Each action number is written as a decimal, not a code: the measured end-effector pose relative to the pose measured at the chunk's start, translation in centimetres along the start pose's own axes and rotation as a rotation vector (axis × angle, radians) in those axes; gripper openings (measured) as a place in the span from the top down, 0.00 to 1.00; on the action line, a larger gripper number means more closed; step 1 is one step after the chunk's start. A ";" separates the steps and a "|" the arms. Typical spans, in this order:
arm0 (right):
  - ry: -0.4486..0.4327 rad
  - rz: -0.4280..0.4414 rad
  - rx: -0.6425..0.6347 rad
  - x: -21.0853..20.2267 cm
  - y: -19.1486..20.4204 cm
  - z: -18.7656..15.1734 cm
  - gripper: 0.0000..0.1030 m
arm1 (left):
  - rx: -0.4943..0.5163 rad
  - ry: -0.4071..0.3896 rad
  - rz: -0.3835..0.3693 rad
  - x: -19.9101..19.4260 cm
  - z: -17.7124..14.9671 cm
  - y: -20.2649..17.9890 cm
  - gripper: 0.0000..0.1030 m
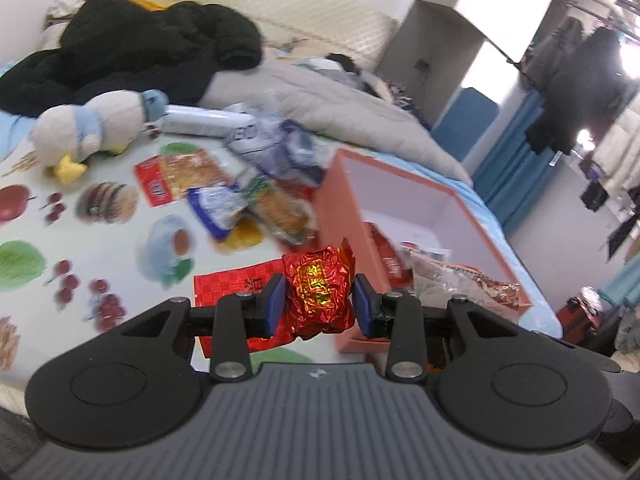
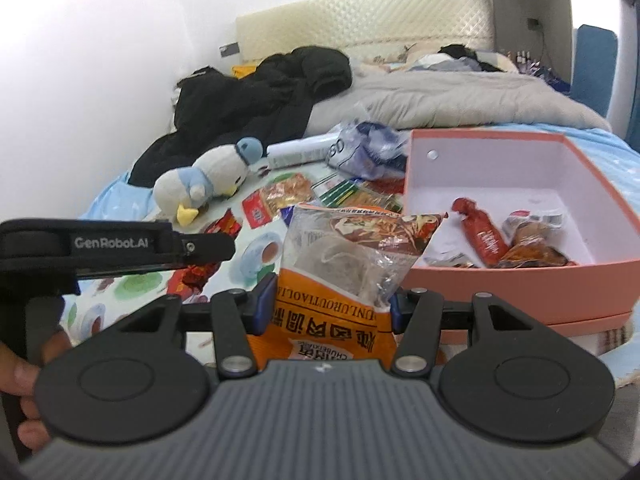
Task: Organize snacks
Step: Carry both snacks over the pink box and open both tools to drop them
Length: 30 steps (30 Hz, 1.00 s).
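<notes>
Two grippers each clamp a snack. On the left gripper (image 1: 320, 300) the jaws stand partly closed, blue pads (image 1: 276, 304) pressing both sides of a crinkled red foil snack (image 1: 320, 292) held clear of the bed sheet (image 1: 132, 248). Just beyond and right of these jaws sits the pink box (image 1: 344, 204); loose packets (image 1: 224, 196) lie ahead to the left. On the right gripper (image 2: 326, 304) the jaws stand about half closed, gripping an orange packet (image 2: 340, 276) that rises upright between them. That box (image 2: 520, 276) lies ahead and right, with a few snacks (image 2: 484, 236) inside. Both grippers tilt downward toward the bed. Fingers (image 2: 20, 376) show at the right view's left edge.
</notes>
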State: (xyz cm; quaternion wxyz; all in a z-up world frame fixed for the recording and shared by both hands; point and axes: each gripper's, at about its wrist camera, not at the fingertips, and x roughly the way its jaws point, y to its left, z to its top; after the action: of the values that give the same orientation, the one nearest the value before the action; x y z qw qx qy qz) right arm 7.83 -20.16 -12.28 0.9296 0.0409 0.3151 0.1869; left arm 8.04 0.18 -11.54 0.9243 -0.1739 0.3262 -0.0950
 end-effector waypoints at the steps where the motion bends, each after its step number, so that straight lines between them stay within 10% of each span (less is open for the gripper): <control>1: -0.006 -0.008 0.003 -0.5 -0.2 0.1 0.46 | 0.007 0.001 -0.016 0.0 0.1 -0.6 0.60; 14: -0.049 -0.157 0.101 -4.1 -6.5 0.5 0.46 | 0.108 0.102 -0.198 5.2 0.6 -9.0 0.60; 30: -0.035 -0.188 0.170 0.4 -15.3 5.1 0.46 | 0.142 0.188 -0.195 18.0 6.9 -14.3 0.60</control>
State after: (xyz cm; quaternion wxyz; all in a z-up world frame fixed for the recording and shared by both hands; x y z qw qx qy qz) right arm 16.08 -33.96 -11.43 0.9416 0.0931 0.3158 0.0710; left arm 25.39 -16.46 -11.29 0.8859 -0.1292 0.3856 -0.2232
